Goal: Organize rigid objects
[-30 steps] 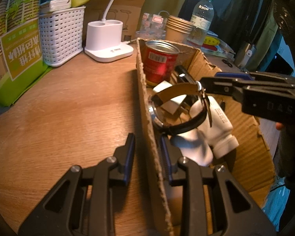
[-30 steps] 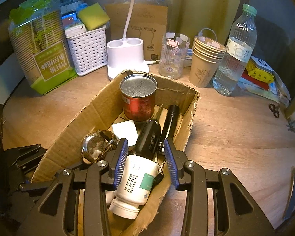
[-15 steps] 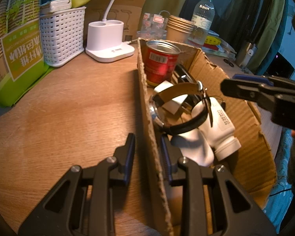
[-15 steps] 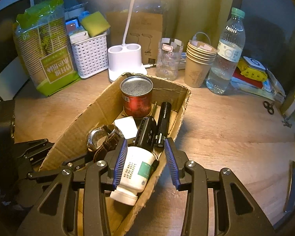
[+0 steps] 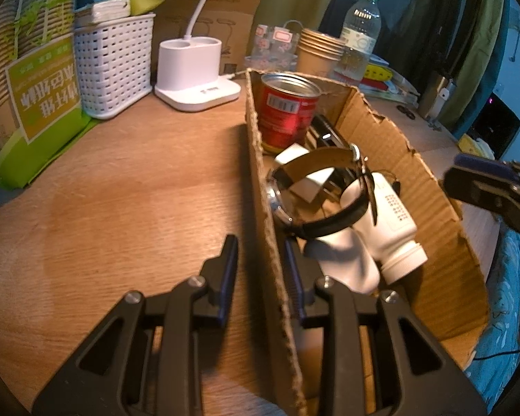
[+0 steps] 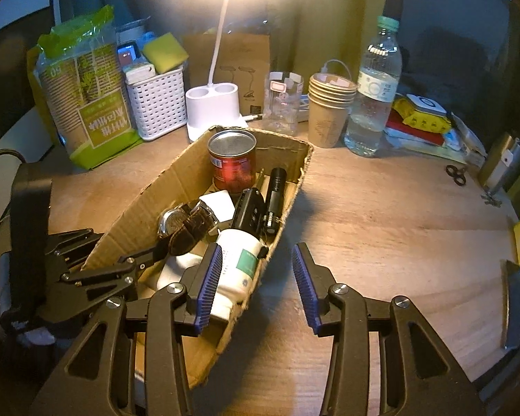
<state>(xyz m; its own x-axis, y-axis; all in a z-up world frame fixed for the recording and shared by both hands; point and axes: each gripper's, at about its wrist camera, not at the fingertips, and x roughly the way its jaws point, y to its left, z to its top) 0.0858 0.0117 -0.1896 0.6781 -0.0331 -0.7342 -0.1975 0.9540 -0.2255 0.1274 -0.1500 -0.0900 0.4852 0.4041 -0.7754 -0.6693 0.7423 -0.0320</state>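
2 grippers — left gripper (image 5: 260, 263) pinches box wall (image 5: 256, 159); right gripper (image 6: 256, 277) wide, empty

A wood-grain table top (image 6: 381, 208) with a soft sheen is seen. Rough, matt corrugated cardboard forms the box (image 5: 430, 208), its edges torn. A glossy metal can (image 6: 232, 159) with a red printed label, smooth white plastic bottles (image 5: 388, 228), and a leather-strapped watch (image 5: 315, 190) with a polished metal case are shown.
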